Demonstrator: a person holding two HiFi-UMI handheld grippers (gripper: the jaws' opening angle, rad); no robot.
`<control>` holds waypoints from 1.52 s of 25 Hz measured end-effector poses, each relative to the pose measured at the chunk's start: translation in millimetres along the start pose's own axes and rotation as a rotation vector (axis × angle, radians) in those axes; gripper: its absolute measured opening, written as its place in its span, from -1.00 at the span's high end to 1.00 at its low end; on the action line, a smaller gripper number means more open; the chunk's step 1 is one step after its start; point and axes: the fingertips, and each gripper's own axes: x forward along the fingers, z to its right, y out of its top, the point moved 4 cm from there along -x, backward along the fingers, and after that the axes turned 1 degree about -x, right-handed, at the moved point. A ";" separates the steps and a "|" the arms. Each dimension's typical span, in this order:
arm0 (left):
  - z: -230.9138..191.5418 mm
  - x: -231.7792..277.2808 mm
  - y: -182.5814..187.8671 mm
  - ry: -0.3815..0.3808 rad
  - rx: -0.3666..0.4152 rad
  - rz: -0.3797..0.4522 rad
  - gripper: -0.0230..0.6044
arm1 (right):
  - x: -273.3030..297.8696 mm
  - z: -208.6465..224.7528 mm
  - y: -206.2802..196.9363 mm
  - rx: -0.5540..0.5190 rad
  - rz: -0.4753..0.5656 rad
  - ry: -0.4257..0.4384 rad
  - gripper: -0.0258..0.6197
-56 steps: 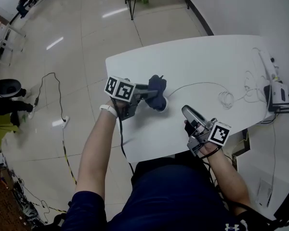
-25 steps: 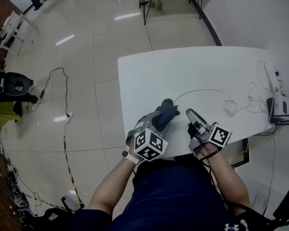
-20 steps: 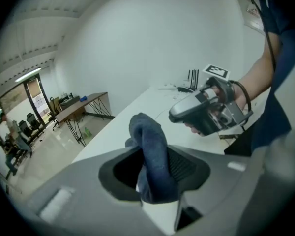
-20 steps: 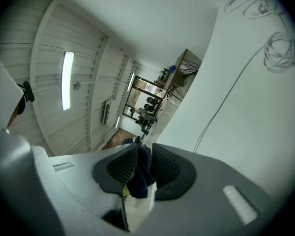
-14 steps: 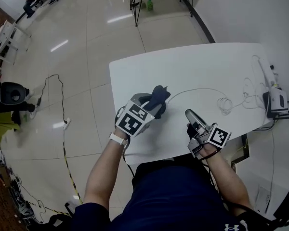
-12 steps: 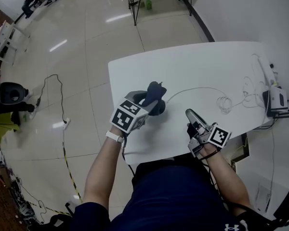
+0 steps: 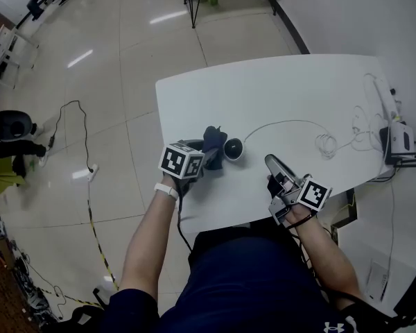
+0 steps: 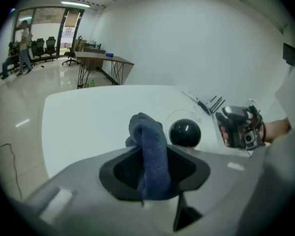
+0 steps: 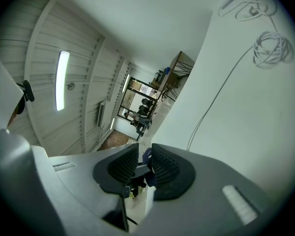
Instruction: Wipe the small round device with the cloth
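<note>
Navy fabric of the person's shirt [image 7: 243, 283] cuts off the near edge of the white table [image 7: 298, 89]. The left gripper [image 8: 150, 173] is clamped on the dark blue cloth [image 8: 150, 146], whose lower end is lost between the jaws. The right gripper [image 9: 141, 168] holds nothing, its jaws only a narrow slit apart. Just beside the cloth sits the small round device [image 8: 185, 133], black and glossy, on the tabletop. Farther off, a thin white cable [image 7: 284, 123] curves toward a small coil; the clutter at the far right edge is too small to identify.

Left gripper [image 7: 205, 159], cloth [image 7: 213, 143] in grip: is pulling back off the small round device [image 7: 233, 148], now lying uncovered just ahead of its jaws.
</note>
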 end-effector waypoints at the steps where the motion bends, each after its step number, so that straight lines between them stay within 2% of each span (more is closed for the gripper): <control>1: 2.7 7.8 -8.1 -0.021 -0.007 -0.019 0.46 | 0.0 -1.1 -2.3 -0.003 -0.006 -0.003 0.65; 3: 10.4 20.0 -22.2 -0.052 -0.017 -0.050 0.46 | -1.9 -3.4 -5.6 -0.012 -0.015 -0.015 0.65; 8: 24.4 28.8 -40.8 -0.065 -0.008 -0.067 0.46 | -6.0 -14.7 -11.1 -0.062 -0.023 -0.043 0.65; 12: 33.9 25.7 -51.5 -0.120 0.009 -0.091 0.46 | -5.2 -25.1 -21.8 -0.085 -0.021 -0.065 0.66; 19: 61.5 13.1 -69.6 -0.241 0.068 -0.088 0.46 | 2.6 -42.1 -50.6 -0.100 -0.038 -0.063 0.66; 24: 99.4 13.6 -86.9 -0.267 0.031 -0.057 0.46 | -2.0 -40.9 -53.1 -0.107 -0.076 -0.056 0.66; 28: 114.9 -4.9 -83.4 -0.227 -0.115 0.057 0.46 | 1.5 -46.9 -46.1 -0.140 -0.101 -0.004 0.68; 32: 130.9 -24.9 -75.6 -0.183 -0.297 0.226 0.46 | -9.0 -54.5 -38.7 -0.314 -0.164 0.006 0.74; 35: 142.8 -38.8 -75.3 -0.087 -0.331 0.299 0.46 | -20.9 -60.5 -36.6 -0.482 -0.197 0.011 0.77; 38: 143.6 -39.5 -88.2 0.012 -0.337 0.295 0.46 | -33.5 -64.4 -34.4 -0.596 -0.206 0.032 0.80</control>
